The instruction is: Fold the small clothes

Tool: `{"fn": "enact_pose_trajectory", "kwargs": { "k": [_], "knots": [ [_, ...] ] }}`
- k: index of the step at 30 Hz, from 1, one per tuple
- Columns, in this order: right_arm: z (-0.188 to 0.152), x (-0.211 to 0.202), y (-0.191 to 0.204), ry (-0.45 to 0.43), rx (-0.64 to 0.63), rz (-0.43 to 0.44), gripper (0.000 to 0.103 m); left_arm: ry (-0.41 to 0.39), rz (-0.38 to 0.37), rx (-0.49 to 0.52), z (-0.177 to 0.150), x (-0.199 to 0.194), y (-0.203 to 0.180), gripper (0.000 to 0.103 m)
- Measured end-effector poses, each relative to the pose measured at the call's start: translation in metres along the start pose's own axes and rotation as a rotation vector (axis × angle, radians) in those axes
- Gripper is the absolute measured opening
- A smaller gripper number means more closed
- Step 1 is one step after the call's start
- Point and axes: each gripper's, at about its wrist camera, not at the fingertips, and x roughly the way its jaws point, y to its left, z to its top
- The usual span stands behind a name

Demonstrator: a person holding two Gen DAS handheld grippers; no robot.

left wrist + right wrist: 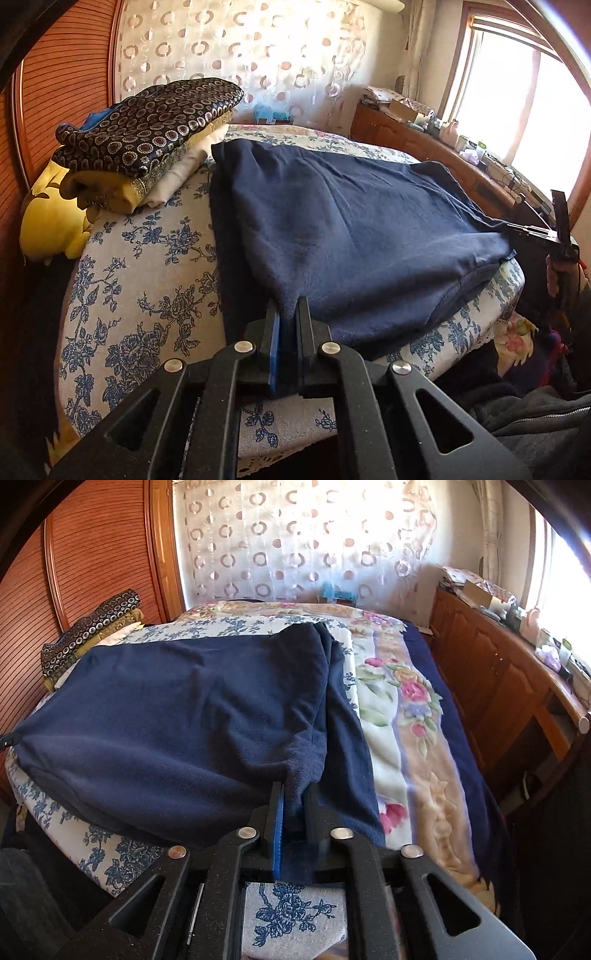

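A navy blue fleece garment (351, 229) lies spread across the blue-flowered bed cover (147, 280); it also shows in the right wrist view (177, 716). My left gripper (289, 306) is shut on the garment's near left corner. My right gripper (295, 790) is shut on its near right corner, where the cloth bunches between the fingers. The right gripper also shows in the left wrist view (517, 230), at the garment's right edge. The garment's near edge is lifted slightly and stretched between the two grippers.
A stack of folded cloths (147, 136) with a dark patterned one on top lies at the bed's far left by the wooden headboard (62, 74). A flowered blanket (413, 709) covers the bed's right side. A wooden cabinet (498, 672) with small items stands along the window wall.
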Motion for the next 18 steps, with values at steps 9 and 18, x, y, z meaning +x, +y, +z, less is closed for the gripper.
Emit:
{"fn": "enact_pose_trajectory", "kwargs": {
  "k": [9, 18],
  "knots": [
    [-0.005, -0.027, 0.023, -0.11, 0.023, 0.02, 0.044, -0.051, 0.036, 0.009, 0.009, -0.009, 0.005, 0.08],
    [-0.015, 0.002, 0.07, -0.116, -0.037, 0.13, 0.061, -0.009, 0.067, -0.005, 0.008, 0.01, 0.011, 0.08]
  ]
}}
